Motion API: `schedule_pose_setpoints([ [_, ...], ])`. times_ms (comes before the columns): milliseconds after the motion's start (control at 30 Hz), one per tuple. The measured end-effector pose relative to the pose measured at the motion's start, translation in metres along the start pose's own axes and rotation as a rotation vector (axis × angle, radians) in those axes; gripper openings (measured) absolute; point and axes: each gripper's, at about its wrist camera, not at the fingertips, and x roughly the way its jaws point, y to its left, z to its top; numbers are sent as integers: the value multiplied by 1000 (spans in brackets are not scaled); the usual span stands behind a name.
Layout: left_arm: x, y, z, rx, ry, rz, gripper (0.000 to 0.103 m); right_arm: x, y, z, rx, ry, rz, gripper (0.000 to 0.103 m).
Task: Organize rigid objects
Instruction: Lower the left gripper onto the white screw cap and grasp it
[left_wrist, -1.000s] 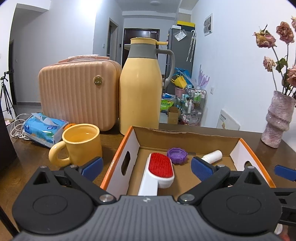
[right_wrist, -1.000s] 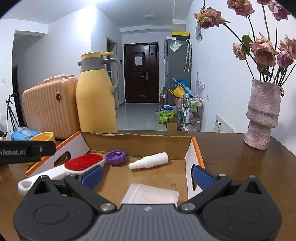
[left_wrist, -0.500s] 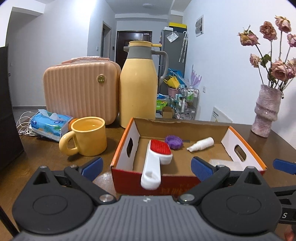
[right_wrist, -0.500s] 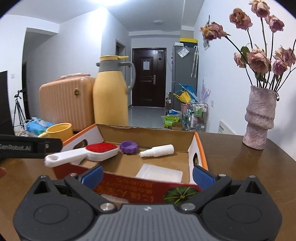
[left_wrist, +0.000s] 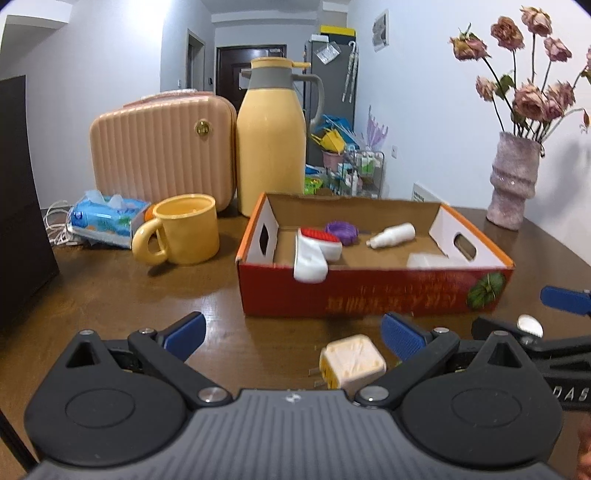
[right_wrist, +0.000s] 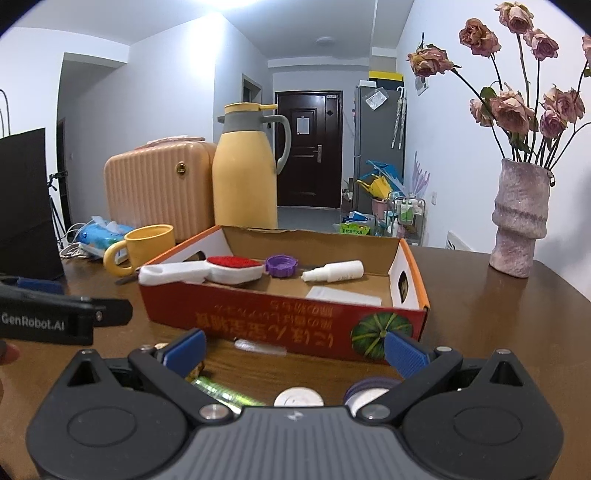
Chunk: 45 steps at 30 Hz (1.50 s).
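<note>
The box (left_wrist: 373, 291) at my twelve o'clock already holds a brush (left_wrist: 314, 251), cap (left_wrist: 341, 232) and bottle (left_wrist: 393, 234), while my empty, spread left claw (left_wrist: 291, 338) and right claw (right_wrist: 293, 352) face a plug (left_wrist: 351, 362) and lids (right_wrist: 299, 398) not yet packed.

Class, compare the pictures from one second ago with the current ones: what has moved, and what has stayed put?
Both grippers have pulled back from the cardboard box, jaws open and empty. The retreat brings a white plug adapter into view by the left gripper, and round caps by the right gripper. The lint brush, purple lid and spray bottle lie unchanged in the box.
</note>
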Motion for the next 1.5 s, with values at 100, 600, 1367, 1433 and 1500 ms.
schedule_pose_setpoints([
  [100,-4,3,-9,7,23,-9,103,-7,2,-5,1,2,4,103],
  [600,-17,16,-53,53,131,-55,103,-32,13,-31,-13,48,-4,103],
  [1367,6,-1,-64,105,182,-27,91,-30,6,-52,52,71,-43,103],
  [1433,8,-3,-65,114,188,-48,76,-30,7,-52,50,71,-41,103],
  [1500,8,-3,-65,111,191,-91,58,-30,7,-52,48,72,-39,103],
])
